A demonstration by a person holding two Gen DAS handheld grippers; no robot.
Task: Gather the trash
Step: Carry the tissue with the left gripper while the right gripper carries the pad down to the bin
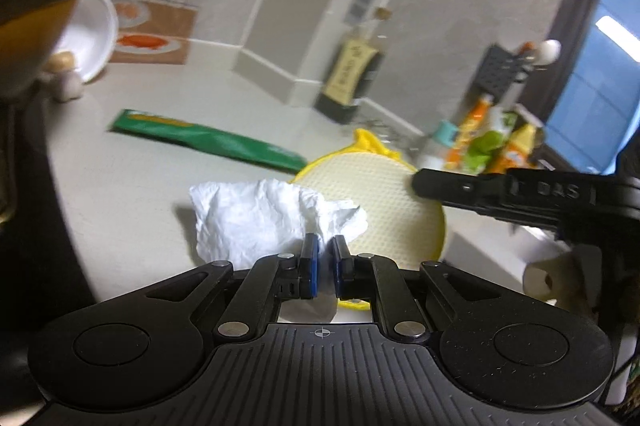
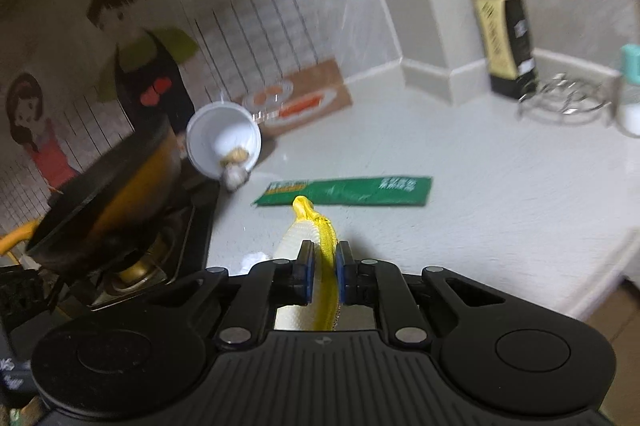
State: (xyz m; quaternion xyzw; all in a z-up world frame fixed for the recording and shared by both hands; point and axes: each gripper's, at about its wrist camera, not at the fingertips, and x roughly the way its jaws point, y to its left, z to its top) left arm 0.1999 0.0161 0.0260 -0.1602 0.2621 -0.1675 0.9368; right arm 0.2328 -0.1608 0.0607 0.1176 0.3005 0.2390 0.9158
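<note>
White crumpled tissue (image 1: pixel 256 222) is pinched by the left hand-held gripper (image 1: pixel 325 250), a yellow-rimmed round pad (image 2: pixel 320 246) by the right hand-held gripper (image 2: pixel 325 262), above the tabletop (image 2: pixel 460 161); thin edge grips could slip, and the green wrapper (image 2: pixel 352 190) remains uncollected.

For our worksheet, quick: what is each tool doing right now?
Left tool: closed on the white tissue.
Right tool: closed on the yellow pad.
</note>
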